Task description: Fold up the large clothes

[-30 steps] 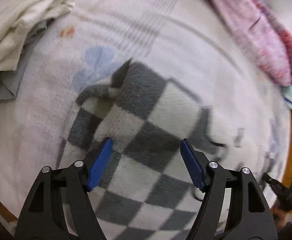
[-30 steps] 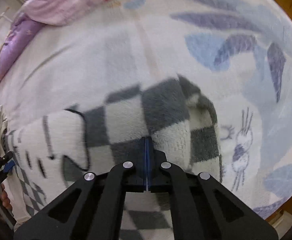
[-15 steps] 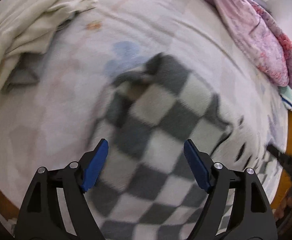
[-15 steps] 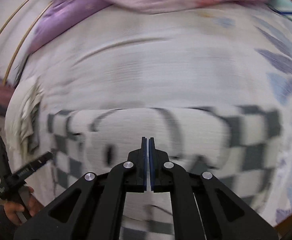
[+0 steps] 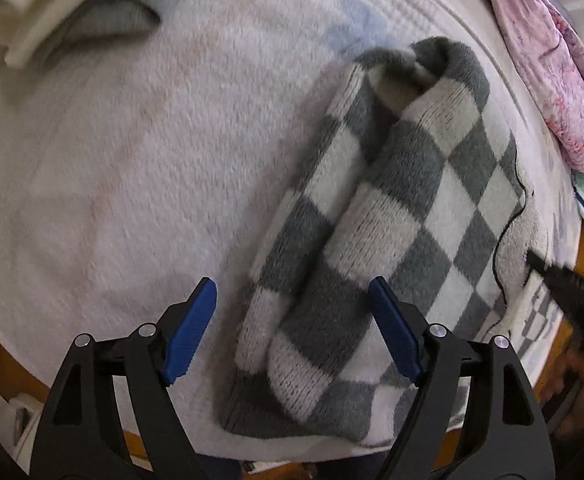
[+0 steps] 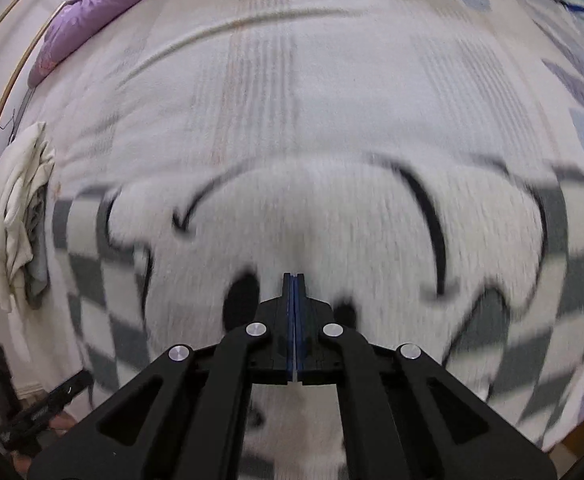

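Checkered sweater spread on bed blanket, one sleeve laid lengthwise over body. Left gripper held above sleeve cuff end, jaws wide apart, nothing held. Right gripper jaws pressed together – whether fabric is pinched cannot be told, view blurred. Sleeve best smoothed flat before next fold – edges kept aligned.

Left gripper is wide open, blue pads at 7 and 5 o'clock, while the right gripper is pinched closed at 6 o'clock.
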`<state>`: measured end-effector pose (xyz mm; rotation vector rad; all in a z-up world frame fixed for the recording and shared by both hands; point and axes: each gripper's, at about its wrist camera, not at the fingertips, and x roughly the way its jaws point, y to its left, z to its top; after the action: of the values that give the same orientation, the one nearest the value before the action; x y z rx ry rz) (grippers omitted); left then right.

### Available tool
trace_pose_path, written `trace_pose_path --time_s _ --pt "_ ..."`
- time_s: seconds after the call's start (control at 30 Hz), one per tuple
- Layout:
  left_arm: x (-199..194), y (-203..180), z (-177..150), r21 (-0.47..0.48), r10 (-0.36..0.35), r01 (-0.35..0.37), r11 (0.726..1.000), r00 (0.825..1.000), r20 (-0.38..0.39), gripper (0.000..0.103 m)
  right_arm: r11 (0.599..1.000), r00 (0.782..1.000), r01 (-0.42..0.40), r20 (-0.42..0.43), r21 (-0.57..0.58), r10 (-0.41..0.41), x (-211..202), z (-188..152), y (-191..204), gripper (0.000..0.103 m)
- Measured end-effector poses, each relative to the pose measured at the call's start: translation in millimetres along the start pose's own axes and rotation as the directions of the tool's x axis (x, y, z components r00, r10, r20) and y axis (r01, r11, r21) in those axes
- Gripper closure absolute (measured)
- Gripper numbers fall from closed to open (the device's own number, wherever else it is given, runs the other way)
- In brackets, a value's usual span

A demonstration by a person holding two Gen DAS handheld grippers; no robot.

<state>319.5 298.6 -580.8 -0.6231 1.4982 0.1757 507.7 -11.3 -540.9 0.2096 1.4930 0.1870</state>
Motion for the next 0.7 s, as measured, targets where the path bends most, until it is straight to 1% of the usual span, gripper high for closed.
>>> trace_pose_path --time_s 0.07,0.1,0.17,0.2,0.3,0.37,0.47,0.53,0.57,0.6,0.63,0.67,0.7 --pt "0 2 -1 0.005 -0.012 0.012 1.000 1.000 -0.015 0.023 1.000 0.999 0.003 -0.047 0.017 -0.002 4 -25 1 0.103" --pt "1 3 -1 0.013 -0.016 0.016 1.000 1.000 -0.025 0.023 1.000 0.998 0.018 -0.063 0.021 -0.017 10 -41 0 0.103" --pt "2 4 1 0.025 -0.026 0.027 0.999 0.999 -0.044 0.023 0.999 0.998 0.028 -0.051 0.026 -0.026 17 -58 -3 0.103" --pt "2 4 2 0.035 -0.037 0.039 0.999 0.998 -0.057 0.023 0.999 0.999 0.018 -0.034 0.048 -0.016 21 -62 -6 0.103" --pt "2 -1 5 0.075 -0.062 0.069 0.995 0.995 -0.083 0.023 0.996 0.999 0.016 -0.040 0.091 -0.013 23 -59 -6 0.103" --pt "0 -6 6 0.109 -0.069 0.079 0.991 0.994 -0.090 0.023 0.995 0.999 0.019 -0.037 0.100 -0.016 18 -63 -5 0.103" --pt "2 -12 3 0.176 -0.065 0.086 0.981 0.990 -0.126 0.021 0.987 0.996 0.010 -0.088 0.161 0.004 14 -92 -10 0.103" --pt "6 -17 1 0.220 -0.048 0.080 0.972 0.988 -0.144 0.021 0.973 0.988 0.002 -0.149 0.229 0.033 21 -125 -16 0.103" --pt "9 -17 1 0.239 -0.041 0.076 0.968 0.988 -0.149 0.021 0.965 0.988 -0.009 -0.148 0.263 0.049 25 -145 -18 0.103" --pt "11 -15 -2 0.252 -0.031 0.071 0.965 0.987 -0.159 0.021 0.961 0.988 -0.010 -0.143 0.275 0.051 27 -156 -19 0.103" --pt "12 -14 -3 0.250 -0.033 0.075 0.965 0.985 -0.169 0.021 0.960 0.989 -0.009 -0.136 0.280 0.049 29 -164 -18 0.103" --pt "13 -13 -4 0.244 -0.037 0.079 0.967 0.984 -0.172 0.021 0.958 0.993 -0.012 -0.109 0.287 0.045 32 -170 -17 0.103" --pt "14 -12 -6 0.243 -0.036 0.078 0.967 0.984 -0.173 0.020 0.958 0.994 -0.008 -0.099 0.287 0.038 34 -171 -16 0.103"
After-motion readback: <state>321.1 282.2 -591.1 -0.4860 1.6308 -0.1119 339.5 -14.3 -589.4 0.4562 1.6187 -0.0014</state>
